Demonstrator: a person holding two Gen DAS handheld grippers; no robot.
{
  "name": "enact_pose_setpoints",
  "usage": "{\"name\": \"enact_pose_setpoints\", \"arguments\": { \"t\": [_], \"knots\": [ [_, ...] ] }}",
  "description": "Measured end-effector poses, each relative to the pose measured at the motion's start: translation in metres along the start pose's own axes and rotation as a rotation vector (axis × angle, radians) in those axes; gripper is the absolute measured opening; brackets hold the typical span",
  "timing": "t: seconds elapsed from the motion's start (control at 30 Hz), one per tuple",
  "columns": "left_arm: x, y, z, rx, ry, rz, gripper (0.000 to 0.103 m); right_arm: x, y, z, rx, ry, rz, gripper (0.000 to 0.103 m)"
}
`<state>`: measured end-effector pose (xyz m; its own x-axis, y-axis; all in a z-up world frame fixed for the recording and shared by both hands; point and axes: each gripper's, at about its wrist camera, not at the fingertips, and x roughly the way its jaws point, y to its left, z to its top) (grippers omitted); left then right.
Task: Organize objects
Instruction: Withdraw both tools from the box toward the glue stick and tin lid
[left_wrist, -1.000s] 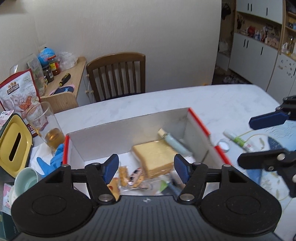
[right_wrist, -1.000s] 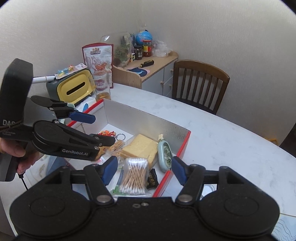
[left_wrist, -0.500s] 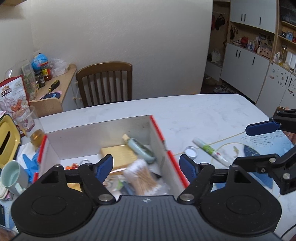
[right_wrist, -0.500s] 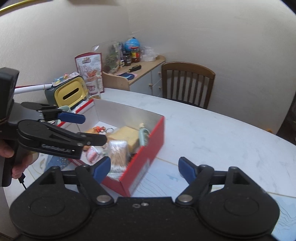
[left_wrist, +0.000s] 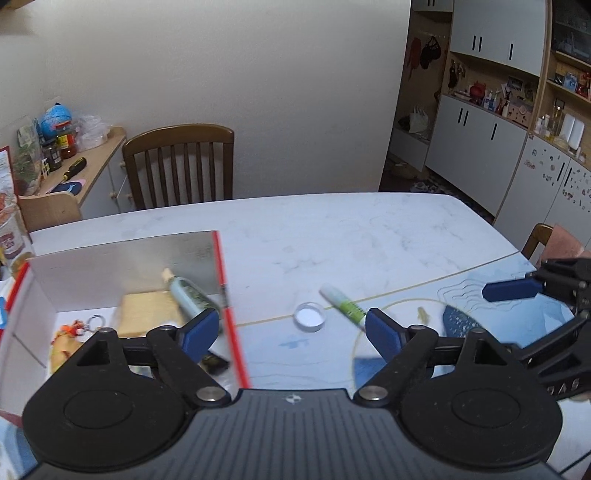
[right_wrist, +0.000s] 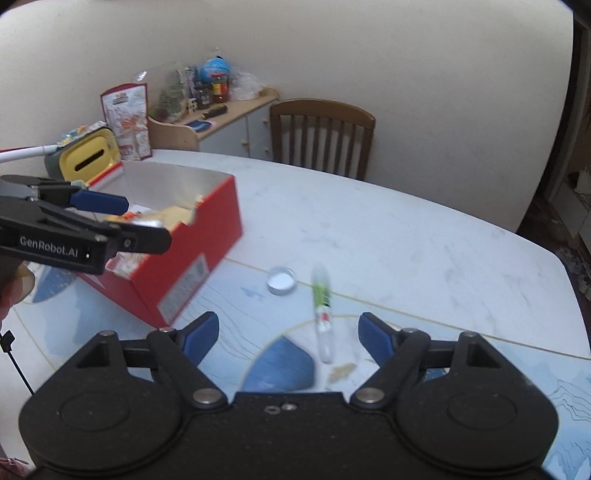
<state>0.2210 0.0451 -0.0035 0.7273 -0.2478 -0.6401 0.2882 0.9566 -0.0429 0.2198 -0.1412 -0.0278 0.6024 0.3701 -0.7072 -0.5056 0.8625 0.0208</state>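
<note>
White marble-look table (left_wrist: 369, 236), part covered by a blue-patterned mat (right_wrist: 280, 365). Wooden chair (left_wrist: 181, 166) at the far edge, side cabinet (right_wrist: 229, 122) with jars and a screwdriver beyond it. Red box (right_wrist: 192, 258) with a silver lining sits open on the table's left side; inside, a tan sponge-like block (left_wrist: 147, 314), a pale green bottle (left_wrist: 188, 295) and a keyring (left_wrist: 94, 319), the rest too blurred to name. Right of the box, apart from it, a small white round lid (left_wrist: 309, 316), and just beside that a green-and-white tube (right_wrist: 321, 306) flat on the mat. Left gripper (left_wrist: 291, 332): jaws opening, nothing between them, hovering by the box's right wall. Right gripper (right_wrist: 288, 332): jaws wide apart, empty, above the tube, not touching it.
</note>
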Motion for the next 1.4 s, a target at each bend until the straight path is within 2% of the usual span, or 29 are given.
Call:
{"name": "enact_pose_setpoints", "arguments": {
  "t": [0.07,0.13,0.5,0.83,1.07,1.27,1.4],
  "knots": [
    [0.008,-0.009,0.000,-0.010,-0.005,0.004,0.098,0.002,-0.006,-0.004,-0.004,0.004,-0.007,0.083],
    [0.015,-0.017,0.000,-0.017,-0.021,0.005,0.102,0.003,-0.013,-0.009,-0.011,0.005,-0.010,0.083],
    [0.065,-0.047,-0.010,-0.061,-0.043,0.053,0.102,0.032,-0.029,-0.023,-0.074,0.034,-0.027,0.083],
    [0.105,-0.057,-0.021,-0.025,-0.029,0.102,0.102,0.067,-0.033,-0.031,-0.108,0.068,-0.015,0.082],
    [0.133,-0.054,-0.028,-0.035,-0.010,0.147,0.102,0.092,-0.036,-0.037,-0.131,0.091,-0.026,0.080],
    [0.151,-0.047,-0.034,-0.060,0.002,0.152,0.102,0.109,-0.038,-0.039,-0.133,0.093,-0.040,0.080],
    [0.158,-0.048,-0.036,-0.039,0.005,0.168,0.102,0.118,-0.038,-0.039,-0.128,0.092,-0.049,0.080]
  ]
}}
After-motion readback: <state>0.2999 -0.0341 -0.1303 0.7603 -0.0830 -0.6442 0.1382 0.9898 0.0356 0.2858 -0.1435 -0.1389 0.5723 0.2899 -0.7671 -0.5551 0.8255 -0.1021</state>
